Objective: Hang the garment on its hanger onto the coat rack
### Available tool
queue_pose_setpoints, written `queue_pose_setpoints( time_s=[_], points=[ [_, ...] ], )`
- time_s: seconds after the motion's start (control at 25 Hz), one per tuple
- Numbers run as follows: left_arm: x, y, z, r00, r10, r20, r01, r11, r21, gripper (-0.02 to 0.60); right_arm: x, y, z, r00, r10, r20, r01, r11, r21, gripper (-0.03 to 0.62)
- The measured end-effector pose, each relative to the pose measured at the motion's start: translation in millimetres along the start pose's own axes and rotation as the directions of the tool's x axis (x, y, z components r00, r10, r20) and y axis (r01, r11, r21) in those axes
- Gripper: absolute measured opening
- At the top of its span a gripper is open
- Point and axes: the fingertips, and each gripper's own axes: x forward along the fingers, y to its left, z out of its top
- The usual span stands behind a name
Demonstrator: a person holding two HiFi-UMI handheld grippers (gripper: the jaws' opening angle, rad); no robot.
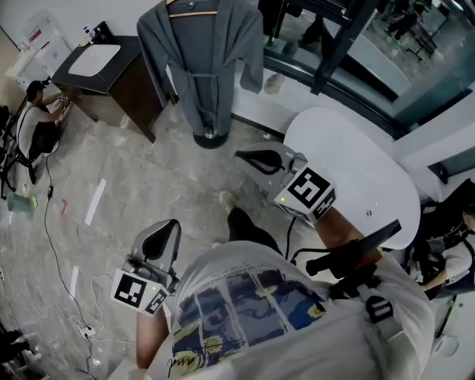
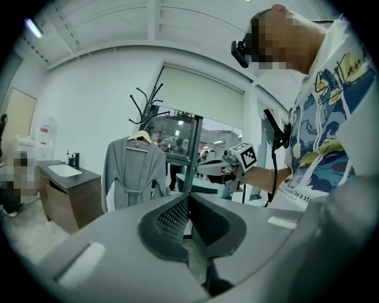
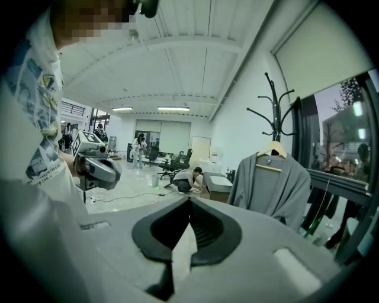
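Robe (image 1: 200,59) on its hanger (image 1: 191,9) hangs on the coat rack (image 3: 273,112). Left gripper (image 1: 163,231) and right gripper (image 1: 256,158) both clenched, nothing between the jaws — well apart from the robe.

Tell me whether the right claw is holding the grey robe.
No, the right claw is shut on nothing, and the grey robe hangs apart from it on the coat rack.

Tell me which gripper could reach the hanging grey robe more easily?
Probably the right gripper: its shut, empty jaws sit closer to the grey robe, while the left gripper hangs farther back.
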Motion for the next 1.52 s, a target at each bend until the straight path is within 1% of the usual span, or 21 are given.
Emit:
queue_pose_setpoints(
  time_s=[0.24,0.44,0.56,0.76,1.0,1.52],
  points=[
    [-0.3,-6.2,-8.8,1.0,-0.015,-0.019,0.015,1.0,-0.003,0.002,-1.7,31.9,1.4,0.998,0.056,0.01,-0.056,0.998,-0.021,0.003],
    [7.2,-11.7,-5.0,0.999,-0.044,-0.009,0.044,0.999,0.008,0.002,-5.6,39.1,-2.1,0.997,0.071,0.01,-0.071,0.997,-0.029,0.003],
    [8.7,-11.7,-4.0,0.999,-0.05,-0.008,0.05,0.999,0.007,0.002,-5.7,44.7,1.8,0.996,0.083,-0.013,-0.084,0.995,-0.054,0.003],
    [6.8,-9.1,-6.0,0.999,-0.039,-0.003,0.039,0.999,-0.004,0.002,-3.6,54.0,5.8,0.993,0.111,-0.04,-0.114,0.988,-0.1,0.002],
    [7.0,-6.3,-7.3,0.999,-0.037,-0.003,0.037,0.999,-0.017,0.002,2.0,57.6,9.3,0.991,0.122,-0.055,-0.129,0.983,-0.133,0.002],
    [15.1,0.2,-16.0,0.998,-0.056,-0.032,0.055,0.998,-0.037,0.002,10.3,55.4,-0.1,0.988,0.132,-0.08,-0.142,0.981,-0.129,0.002]
  ],
)
